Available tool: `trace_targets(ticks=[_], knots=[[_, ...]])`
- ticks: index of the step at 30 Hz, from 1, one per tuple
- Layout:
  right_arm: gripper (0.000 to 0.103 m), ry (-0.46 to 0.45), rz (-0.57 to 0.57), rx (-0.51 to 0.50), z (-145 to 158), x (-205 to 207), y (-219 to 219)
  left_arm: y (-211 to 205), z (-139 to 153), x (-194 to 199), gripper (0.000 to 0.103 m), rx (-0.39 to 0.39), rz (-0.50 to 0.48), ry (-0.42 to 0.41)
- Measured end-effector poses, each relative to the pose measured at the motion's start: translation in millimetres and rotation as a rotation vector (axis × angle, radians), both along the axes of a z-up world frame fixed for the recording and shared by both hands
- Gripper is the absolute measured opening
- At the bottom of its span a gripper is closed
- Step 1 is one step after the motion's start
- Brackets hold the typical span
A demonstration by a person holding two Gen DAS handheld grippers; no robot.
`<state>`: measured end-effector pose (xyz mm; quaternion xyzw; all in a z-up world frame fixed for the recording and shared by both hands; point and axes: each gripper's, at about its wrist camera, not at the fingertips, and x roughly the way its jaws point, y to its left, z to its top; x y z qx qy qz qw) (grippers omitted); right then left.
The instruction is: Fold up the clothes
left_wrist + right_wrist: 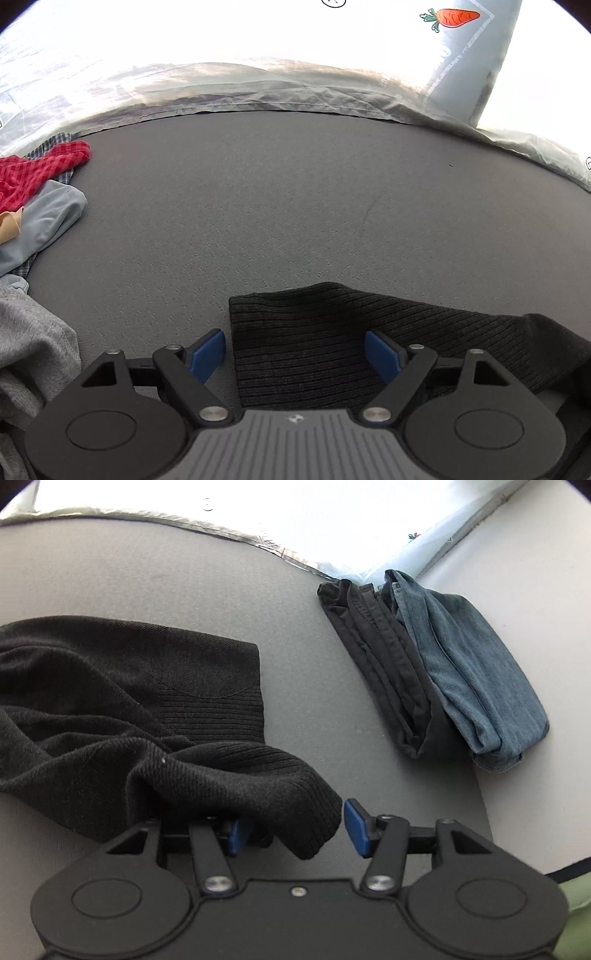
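Sweater: black ribbed knit sweater (110, 701), soft, limp, mid-left; grip the ribbed hem.
Left claw (295, 354): wide, over the hem.
Right claw (295, 830): wide, a fold between its fingers.

left gripper (295, 354) fingers spread, right gripper (291, 829) seemingly spread too

We find the right gripper (295, 829) spread wide, a fold of the black sweater (122, 701) draped between its blue pads (355, 825). Folded black trousers (384, 664) and jeans (476, 672) lie stacked, well apart, on the grey mat (295, 627).
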<state>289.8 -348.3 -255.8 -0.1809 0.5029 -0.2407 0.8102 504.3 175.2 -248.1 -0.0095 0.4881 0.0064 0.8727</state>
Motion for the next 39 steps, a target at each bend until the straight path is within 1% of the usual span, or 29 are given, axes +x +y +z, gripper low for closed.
trace_targets(ticks=[1,2,3,4,5,6,7,10,11,15,18,21,25,28,31,33,34,36,38,39], knots=[[0.038,0.02,0.043,-0.019,-1.0,-0.6,4.8,-0.6,0.3,-0.7,0.08,0.0,0.009,-0.013],[0.032,0.034,0.068,-0.028,-1.7,-1.0,7.9,-1.2,1.1,-1.8,0.067,0.001,0.019,-0.03],[0.016,0.037,0.093,-0.046,-1.4,-1.4,11.9,-1.3,2.7,-2.4,0.052,-0.004,0.032,-0.047],[0.007,0.04,0.117,-0.063,-1.1,-1.7,15.9,-1.0,4.3,-2.3,0.043,-0.016,0.044,-0.058],[0.007,0.033,0.132,-0.088,0.4,-2.1,19.5,-0.9,5.3,-1.5,0.018,-0.031,0.053,-0.061],[0.007,0.023,0.143,-0.108,2.8,-2.1,23.1,-0.9,6.0,-0.3,0.01,-0.046,0.062,-0.06],[0.006,0.009,0.142,-0.121,6.5,-0.7,24.2,-3.0,6.3,0.6,0.01,-0.036,0.064,-0.064],[0.005,-0.041,0.121,-0.156,19.3,6.2,21.7,-13.1,7.5,3.8,0.009,0.037,0.057,-0.081],[0.005,-0.061,0.105,-0.161,23.9,10.6,17.2,-15.3,9.2,5.4,0.009,0.051,0.056,-0.088],[0.005,-0.151,0.044,-0.146,45.7,32.2,-5.2,-16.9,26.2,20.2,0.008,0.076,0.084,-0.143],[0.005,-0.243,0.038,-0.121,70.3,64.3,-23.9,-15.6,47.3,42.7,0.008,0.081,0.121,-0.194],[0.005,-0.341,0.072,-0.138,99.1,104.7,-32.0,-16.3,77.6,68.7,0.008,0.078,0.157,-0.263],[0.005,-0.513,0.113,-0.166,154.0,152.7,-28.4,-17.5,133.2,95.7,0.008,0.075,0.195,-0.396],[0.005,-0.638,0.14,-0.192,199.0,171.4,-24.1,-12.3,195.3,100.3,0.008,0.043,0.234,-0.538],[0.005,-0.748,0.136,-0.2,236.7,169.5,-24.8,-1.7,256.7,86.2,0.008,-0.006,0.27,-0.683],[0.005,-0.802,0.122,-0.181,252.4,154.7,-27.1,4.2,287.7,65.7,0.008,-0.023,0.283,-0.761],[0.005,-0.82,0.117,-0.166,256.1,146.3,-30.1,6.2,296.9,54.2,0.008,-0.026,0.288,-0.785],[0.005,-0.833,0.108,-0.145,253.7,125.4,-34.4,10.4,308.6,28.9,0.008,-0.035,0.296,-0.819],[0.005,-0.811,0.103,-0.137,237.9,104.7,-37.5,14.4,306.0,-6.0,0.008,-0.042,0.305,-0.824],[0.005,-0.791,0.1,-0.127,226.7,95.5,-39.8,16.0,300.2,-24.4,0.008,-0.043,0.31,-0.819]])
